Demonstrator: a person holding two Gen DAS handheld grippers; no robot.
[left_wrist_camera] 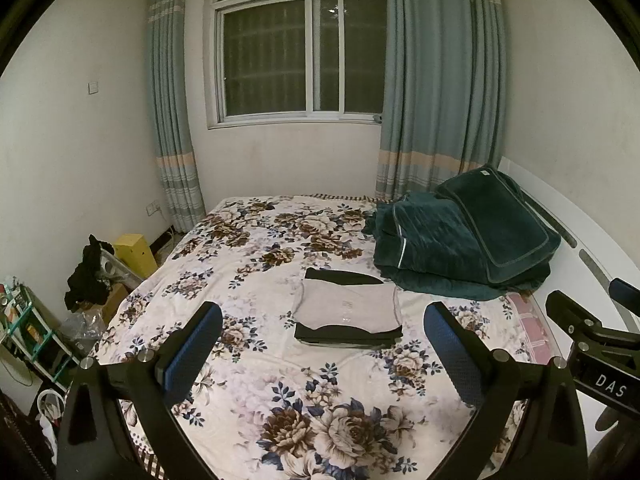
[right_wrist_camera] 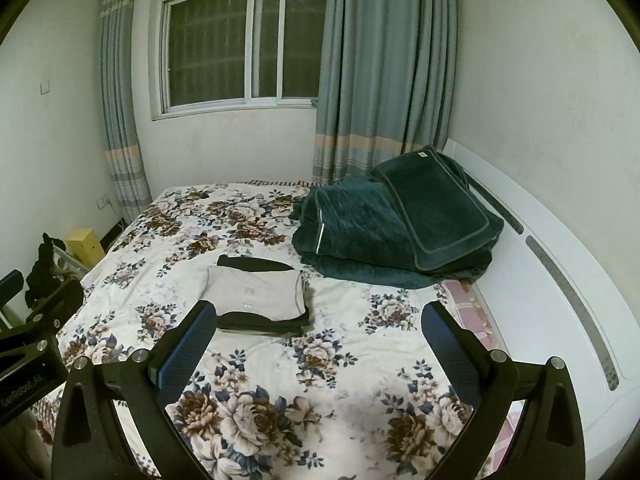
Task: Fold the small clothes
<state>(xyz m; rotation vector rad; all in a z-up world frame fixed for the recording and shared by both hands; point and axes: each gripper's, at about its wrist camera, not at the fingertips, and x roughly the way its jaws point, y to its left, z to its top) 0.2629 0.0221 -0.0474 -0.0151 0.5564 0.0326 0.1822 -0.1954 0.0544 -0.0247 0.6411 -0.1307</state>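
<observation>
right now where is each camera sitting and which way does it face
Left wrist: on the left gripper above the bed's near edge, facing the window; its open blue-padded fingers frame the folded clothes stack; the right gripper shows at right.
Right wrist: same height and heading, further right; its open fingers show, the left gripper at left.
Shared: stack, green blanket, floral bedspread.

Both wrist cameras sit above the near edge of the bed point(left_wrist_camera: 248, 368), looking along it toward the window point(left_wrist_camera: 300, 56) wall. The left view stands further left and shows the floor beside the bed; the right view point(right_wrist_camera: 360, 360) takes in more headboard point(right_wrist_camera: 560, 280). Both share the bed's whole top.
</observation>
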